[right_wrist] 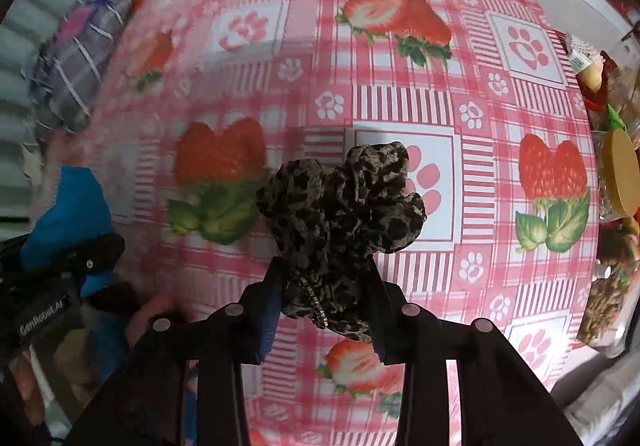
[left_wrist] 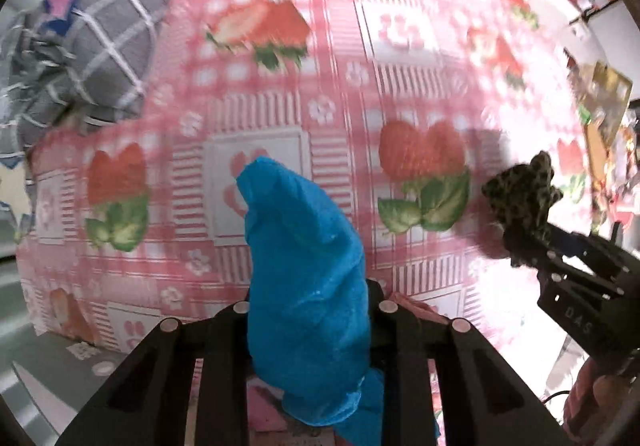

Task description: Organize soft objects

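My left gripper (left_wrist: 308,298) is shut on a bright blue soft cloth (left_wrist: 304,266) that sticks up between its jaws, held above the table. My right gripper (right_wrist: 326,278) is shut on a leopard-print scrunchie (right_wrist: 340,214), also held above the table. In the left wrist view the right gripper (left_wrist: 532,242) shows at the right with the scrunchie (left_wrist: 520,190). In the right wrist view the left gripper (right_wrist: 76,266) shows at the far left with the blue cloth (right_wrist: 68,214).
A pink strawberry-and-paw tablecloth (right_wrist: 400,94) covers the table. A grey checked cushion (left_wrist: 92,50) lies at the far left edge. Jars and food items (right_wrist: 616,182) crowd the right edge. A pink item (left_wrist: 416,306) lies under the left gripper.
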`<action>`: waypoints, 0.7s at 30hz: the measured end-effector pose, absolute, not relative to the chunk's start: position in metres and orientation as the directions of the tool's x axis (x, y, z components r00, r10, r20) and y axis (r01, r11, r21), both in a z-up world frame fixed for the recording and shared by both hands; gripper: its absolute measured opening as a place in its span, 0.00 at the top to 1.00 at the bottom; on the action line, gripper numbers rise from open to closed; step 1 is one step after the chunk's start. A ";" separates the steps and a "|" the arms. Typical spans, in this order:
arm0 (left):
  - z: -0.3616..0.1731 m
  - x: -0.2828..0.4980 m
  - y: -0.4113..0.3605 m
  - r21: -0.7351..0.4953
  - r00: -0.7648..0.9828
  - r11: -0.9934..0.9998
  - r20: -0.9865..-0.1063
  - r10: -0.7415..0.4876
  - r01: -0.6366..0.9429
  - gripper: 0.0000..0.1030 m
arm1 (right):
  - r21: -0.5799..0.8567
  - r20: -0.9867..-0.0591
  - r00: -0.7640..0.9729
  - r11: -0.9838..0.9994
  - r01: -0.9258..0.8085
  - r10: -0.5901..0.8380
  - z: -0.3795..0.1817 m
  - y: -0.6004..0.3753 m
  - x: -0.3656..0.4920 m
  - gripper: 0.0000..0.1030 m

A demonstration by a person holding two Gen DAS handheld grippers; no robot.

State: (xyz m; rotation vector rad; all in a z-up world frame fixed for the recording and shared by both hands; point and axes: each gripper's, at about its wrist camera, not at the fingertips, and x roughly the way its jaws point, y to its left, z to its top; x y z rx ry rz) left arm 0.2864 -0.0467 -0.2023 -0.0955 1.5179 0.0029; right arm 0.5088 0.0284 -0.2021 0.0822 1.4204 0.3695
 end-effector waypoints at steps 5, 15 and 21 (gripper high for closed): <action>-0.173 0.272 -0.037 -0.059 0.126 0.994 -0.991 -0.047 -0.090 0.73 | 0.317 -0.931 0.121 0.927 -0.200 0.345 -0.176 0.019 0.505 0.62; -0.133 0.235 -0.033 -0.058 0.194 0.995 -0.980 -0.042 -0.078 0.72 | 0.358 -0.912 0.136 0.912 -0.198 0.387 -0.148 0.021 0.469 0.62; -0.110 0.202 -0.030 -0.045 0.227 0.998 -0.973 -0.033 -0.051 0.72 | 0.355 -0.905 0.170 0.911 -0.208 0.391 -0.122 0.022 0.446 0.62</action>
